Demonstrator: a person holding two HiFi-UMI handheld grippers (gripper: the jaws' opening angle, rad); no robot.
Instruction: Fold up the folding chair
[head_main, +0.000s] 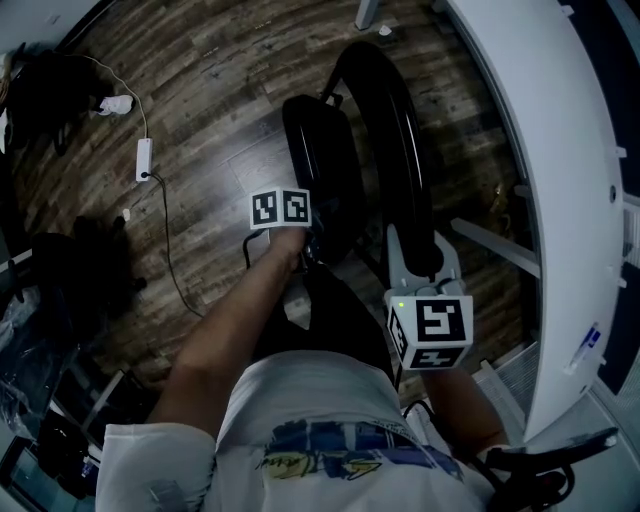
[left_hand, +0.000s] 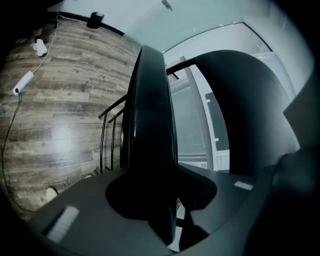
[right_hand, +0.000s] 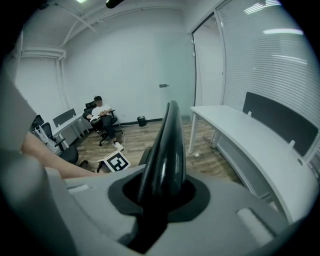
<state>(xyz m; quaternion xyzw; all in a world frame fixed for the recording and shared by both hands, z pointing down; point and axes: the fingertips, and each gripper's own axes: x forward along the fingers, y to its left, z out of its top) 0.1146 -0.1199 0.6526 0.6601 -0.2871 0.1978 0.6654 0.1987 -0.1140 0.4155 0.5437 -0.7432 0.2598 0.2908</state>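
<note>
The black folding chair stands on the wood floor, its seat (head_main: 318, 150) tipped up close to the backrest (head_main: 392, 120). My left gripper (head_main: 312, 248) is shut on the seat's near edge; in the left gripper view the seat (left_hand: 150, 120) runs edge-on out of the jaws of the left gripper (left_hand: 161, 202), with the backrest (left_hand: 240, 110) to its right and the thin leg tubes (left_hand: 107, 135) to its left. My right gripper (head_main: 424, 262) is shut on the backrest's top edge, which rises as a dark blade (right_hand: 166, 140) from the right gripper (right_hand: 156, 200).
A long white desk (head_main: 560, 150) curves along the right, close to the chair. A white power strip (head_main: 144, 158) with its cable and dark bags (head_main: 90, 262) lie on the floor at left. A person sits on an office chair (right_hand: 102, 119) far across the room.
</note>
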